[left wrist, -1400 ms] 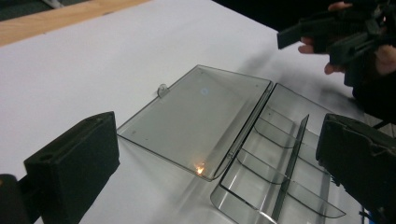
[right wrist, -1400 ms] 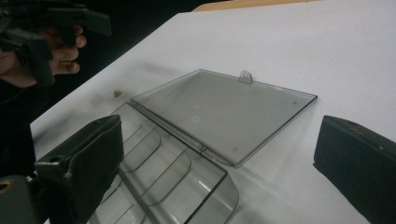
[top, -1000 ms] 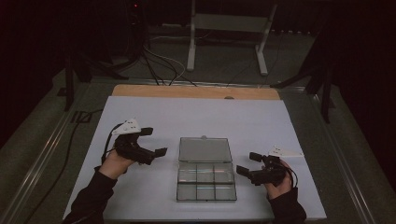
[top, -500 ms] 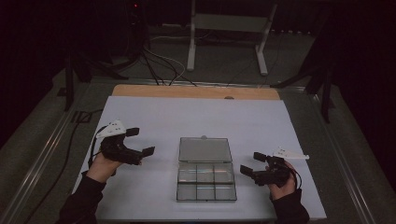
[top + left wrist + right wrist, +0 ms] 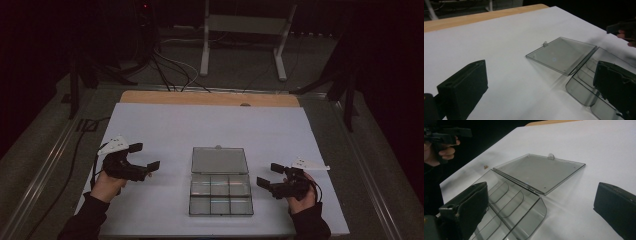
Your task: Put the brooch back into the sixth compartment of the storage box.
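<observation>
Table [image 5: 210, 125] white-covered, dark room; both hand-held grippers gaping, flanking opened clear box [image 5: 220, 182].

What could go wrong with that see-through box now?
The clear box lies open and looks light, so a jaw of the left gripper or right gripper, both open beside it, might shove it across the smooth white table. Its lid lies flat behind, and pressing there might strain the hinge.

A dim lab: white-topped table [image 5: 200, 125], floor cables [image 5: 165, 70], metal stand [image 5: 240, 35].
</observation>
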Demonstrator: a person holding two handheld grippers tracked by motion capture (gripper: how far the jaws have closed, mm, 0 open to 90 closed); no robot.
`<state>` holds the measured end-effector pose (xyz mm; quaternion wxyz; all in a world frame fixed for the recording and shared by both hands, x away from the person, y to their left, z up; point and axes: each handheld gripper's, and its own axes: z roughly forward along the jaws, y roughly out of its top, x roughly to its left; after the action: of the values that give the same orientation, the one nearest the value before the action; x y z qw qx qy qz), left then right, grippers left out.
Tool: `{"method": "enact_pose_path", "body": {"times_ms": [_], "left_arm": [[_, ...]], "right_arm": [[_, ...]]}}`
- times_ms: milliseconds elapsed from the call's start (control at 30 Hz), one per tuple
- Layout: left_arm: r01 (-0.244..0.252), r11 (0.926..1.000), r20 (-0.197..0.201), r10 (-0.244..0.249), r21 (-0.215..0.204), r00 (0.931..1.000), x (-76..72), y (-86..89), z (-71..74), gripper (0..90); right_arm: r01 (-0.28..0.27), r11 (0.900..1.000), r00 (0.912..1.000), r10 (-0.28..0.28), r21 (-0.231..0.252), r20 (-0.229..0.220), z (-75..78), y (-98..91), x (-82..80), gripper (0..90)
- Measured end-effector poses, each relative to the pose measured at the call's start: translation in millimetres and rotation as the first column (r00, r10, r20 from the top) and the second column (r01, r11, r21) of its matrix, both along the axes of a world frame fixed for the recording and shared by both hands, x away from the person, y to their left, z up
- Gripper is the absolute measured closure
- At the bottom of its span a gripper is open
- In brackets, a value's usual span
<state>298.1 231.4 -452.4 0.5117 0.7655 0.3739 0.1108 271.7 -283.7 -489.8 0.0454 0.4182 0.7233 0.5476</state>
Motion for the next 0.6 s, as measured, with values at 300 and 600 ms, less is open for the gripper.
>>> {"method": "enact_pose_path", "body": {"times_ms": [300, 600], "left_arm": [[-0.047, 0.9978, -0.033, 0.049, 0.047, 0.9983, -4.5, 7.4, -24.3, 1.5], [-0.076, 0.9874, -0.078, 0.087, 0.139, 0.9932, -7.2, 4.3, -37.8, 1.5]], "right_arm": [[-0.001, 1.0000, 0.9999, 0.001, -0.007, -0.014, -1.8, 0.9, 0.9, 0.0], [-0.004, 0.9999, 0.9999, 0.003, -0.014, -0.014, -2.4, 0.8, 1.2, 0.0]]}}
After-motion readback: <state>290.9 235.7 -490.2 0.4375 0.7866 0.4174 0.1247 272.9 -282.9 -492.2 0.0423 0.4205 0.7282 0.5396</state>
